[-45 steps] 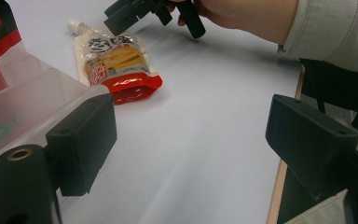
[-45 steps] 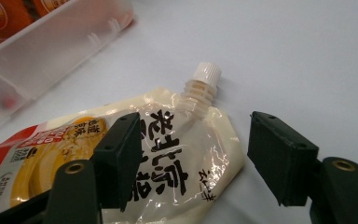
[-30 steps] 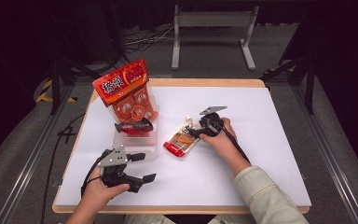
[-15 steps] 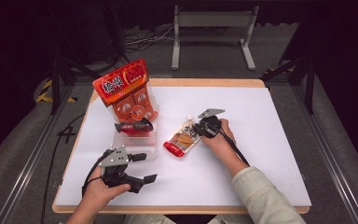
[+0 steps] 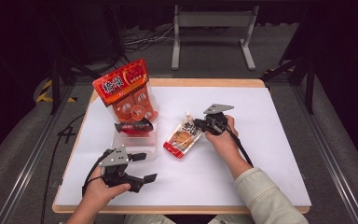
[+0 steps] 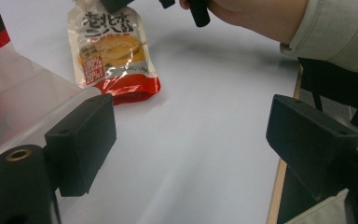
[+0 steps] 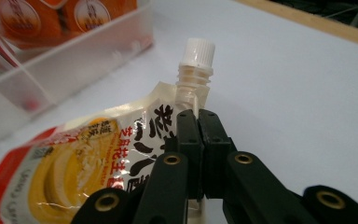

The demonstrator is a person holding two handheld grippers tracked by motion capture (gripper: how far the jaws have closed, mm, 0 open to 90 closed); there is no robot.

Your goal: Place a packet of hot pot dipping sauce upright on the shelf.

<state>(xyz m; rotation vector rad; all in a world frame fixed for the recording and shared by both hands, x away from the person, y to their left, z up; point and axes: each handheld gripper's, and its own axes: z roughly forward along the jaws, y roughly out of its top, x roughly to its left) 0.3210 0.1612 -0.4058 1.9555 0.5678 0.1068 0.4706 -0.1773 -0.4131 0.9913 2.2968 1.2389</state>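
A white table [image 5: 261,154] seen from above, taken left to right with the clear bin [image 5: 135,140] at its left middle as the landmark. Nearer the person than the bin, the left gripper [image 5: 142,167] hovers just over the table, its jaws spread with nothing between them. In the bin stand an orange snack pack [image 5: 126,91] and a dark red packet [image 5: 134,126]. Just right of the bin lies the pouch [image 5: 182,136], a soft spouted foil pack with a red bottom edge and a white cap [image 7: 196,50]; its bottom rests on the table and its spout end tilts up. Right of the pouch, the right gripper [image 5: 198,124] has just closed its jaws and now pinches the pouch's top seam just below the spout. The pouch looks light, floppy and slick, so its body would likely sag and slip; the stiff neck under the cap seems the surest hold. The bin wall stands close beside the pouch and could catch its hanging end; the table right of the hand is bare.
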